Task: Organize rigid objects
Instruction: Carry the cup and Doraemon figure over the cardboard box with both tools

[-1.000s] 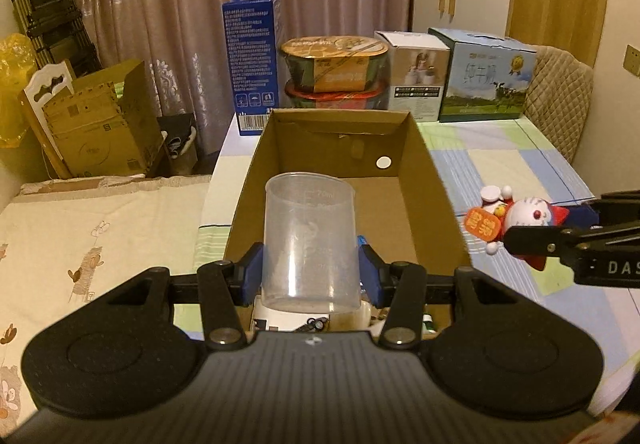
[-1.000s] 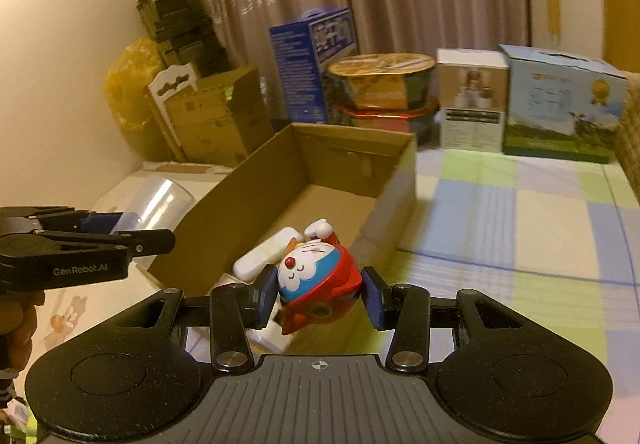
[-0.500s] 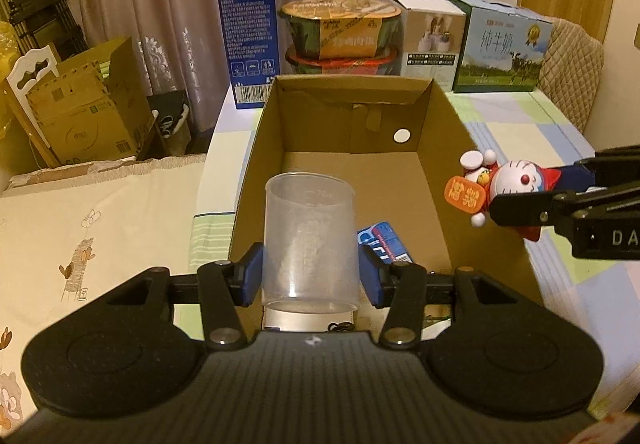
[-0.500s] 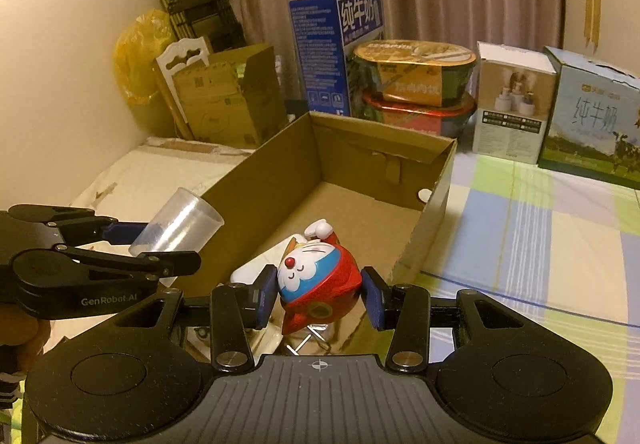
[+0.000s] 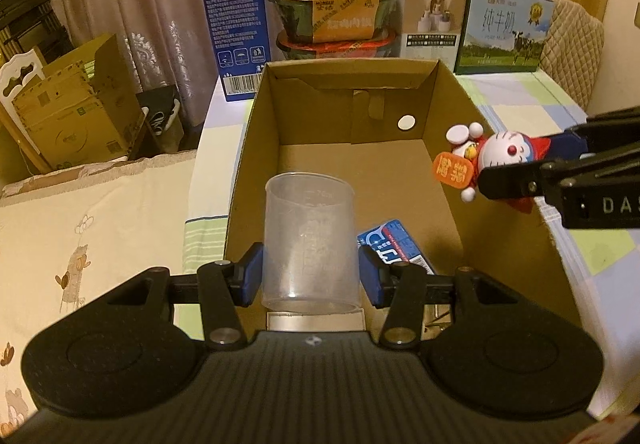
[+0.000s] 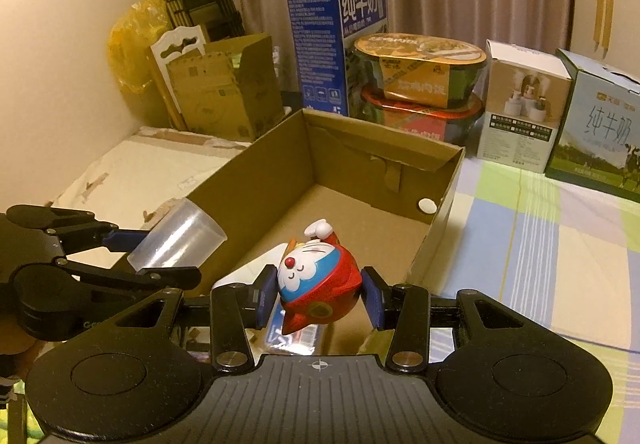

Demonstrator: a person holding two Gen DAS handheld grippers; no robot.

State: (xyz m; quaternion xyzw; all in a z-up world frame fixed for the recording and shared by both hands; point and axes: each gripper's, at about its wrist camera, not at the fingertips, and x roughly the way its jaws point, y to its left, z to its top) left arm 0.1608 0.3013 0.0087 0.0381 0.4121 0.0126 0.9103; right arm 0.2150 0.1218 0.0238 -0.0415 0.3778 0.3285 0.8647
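Dim bedroom, curtains behind, table with a checked pastel cloth [image 6: 540, 212]; along its far edge stand a tall blue milk carton [image 5: 232, 16], two stacked instant-noodle bowls [image 5: 334, 18], a white product box [image 5: 432, 20] and a green-and-blue milk case [image 5: 506, 30]. An open brown cardboard box [image 5: 256, 148] sits at the table's left edge, its long axis running from the near edge toward the far one.

The left gripper [image 5: 310, 276] is clamped on a clear ribbed plastic measuring cup [image 5: 310, 240], upright between the blue pads, mouth up. The cup hangs over the box's near end, left of centre, above a white flat item that I cannot identify. Just to its right on the box floor lies a small blue-and-white printed packet [image 5: 396, 244].

The right gripper [image 6: 316, 296] is clamped on a round red-and-blue cat figurine [image 6: 316, 284] with a white face, tipped on its side, holding an orange tag. Seen from the left wrist view, the figurine sits right at the box's right wall, about level with the rim, mid-length.

Key relation: both held things are already over or at the box opening, and the empty floor lies forward and down from each, toward the far wall. The cup is nearer the near-left corner, the figurine nearer the right wall, well apart from each other. Likely next is lowering and release; the risk is the cup landing on the packet or the white item.
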